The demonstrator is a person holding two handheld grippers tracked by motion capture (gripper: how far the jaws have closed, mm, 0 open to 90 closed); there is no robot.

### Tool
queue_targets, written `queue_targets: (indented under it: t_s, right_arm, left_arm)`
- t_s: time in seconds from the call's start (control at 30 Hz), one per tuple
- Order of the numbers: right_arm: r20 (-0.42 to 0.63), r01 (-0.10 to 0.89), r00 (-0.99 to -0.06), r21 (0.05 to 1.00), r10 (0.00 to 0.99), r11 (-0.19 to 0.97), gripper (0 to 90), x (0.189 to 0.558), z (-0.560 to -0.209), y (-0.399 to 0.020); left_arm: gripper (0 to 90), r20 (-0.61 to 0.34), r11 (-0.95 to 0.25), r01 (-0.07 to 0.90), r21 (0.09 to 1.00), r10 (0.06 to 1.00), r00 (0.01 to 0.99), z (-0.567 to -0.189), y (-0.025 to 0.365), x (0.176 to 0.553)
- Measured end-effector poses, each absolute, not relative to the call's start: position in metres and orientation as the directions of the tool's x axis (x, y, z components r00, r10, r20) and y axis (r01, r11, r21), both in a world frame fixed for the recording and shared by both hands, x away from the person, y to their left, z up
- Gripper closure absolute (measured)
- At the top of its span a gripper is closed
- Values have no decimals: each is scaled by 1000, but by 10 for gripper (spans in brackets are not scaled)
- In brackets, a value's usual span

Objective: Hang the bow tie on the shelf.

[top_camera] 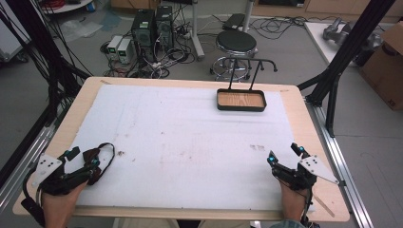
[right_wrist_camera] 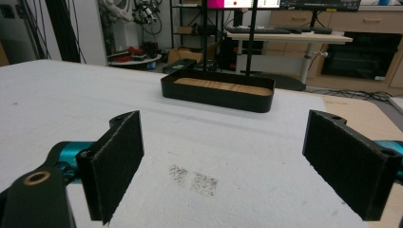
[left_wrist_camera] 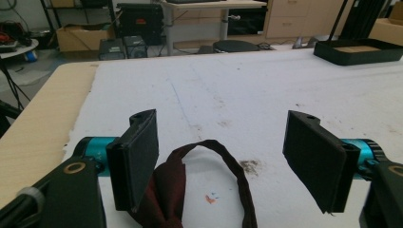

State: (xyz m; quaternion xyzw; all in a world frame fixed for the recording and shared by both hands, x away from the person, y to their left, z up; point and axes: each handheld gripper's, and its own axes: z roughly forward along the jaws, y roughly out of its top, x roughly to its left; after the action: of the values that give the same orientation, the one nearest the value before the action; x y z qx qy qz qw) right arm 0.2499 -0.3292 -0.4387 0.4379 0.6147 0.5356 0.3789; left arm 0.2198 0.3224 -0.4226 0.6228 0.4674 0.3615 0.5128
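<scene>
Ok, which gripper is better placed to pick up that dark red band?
Left. The dark red band lies between the left gripper's open fingers, while the right gripper sits open at the table's opposite side.

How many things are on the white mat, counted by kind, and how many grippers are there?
Dark red band, lying between the left gripper's open jaws: 1
Black tray with a wooden bottom and a tall rack, at the far side: 1
Grippers, both open: 2, the left gripper and the right gripper
Total: 4
</scene>
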Motion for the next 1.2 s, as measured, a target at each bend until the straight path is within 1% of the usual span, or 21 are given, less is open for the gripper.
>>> queue_targets:
  t_s: [0.57,1.2]
  right_arm:
    - [-30,134,-351,988,936,81,126,251,-439,-325]
    - [-24,141,-354,987,935,79,126,251,-439,-324]
  left_arm:
    - [284,-21,-46,218,975,956,294,-424,322,219]
    - [295,-28,-40,236,971,960,278,-424,325,219]
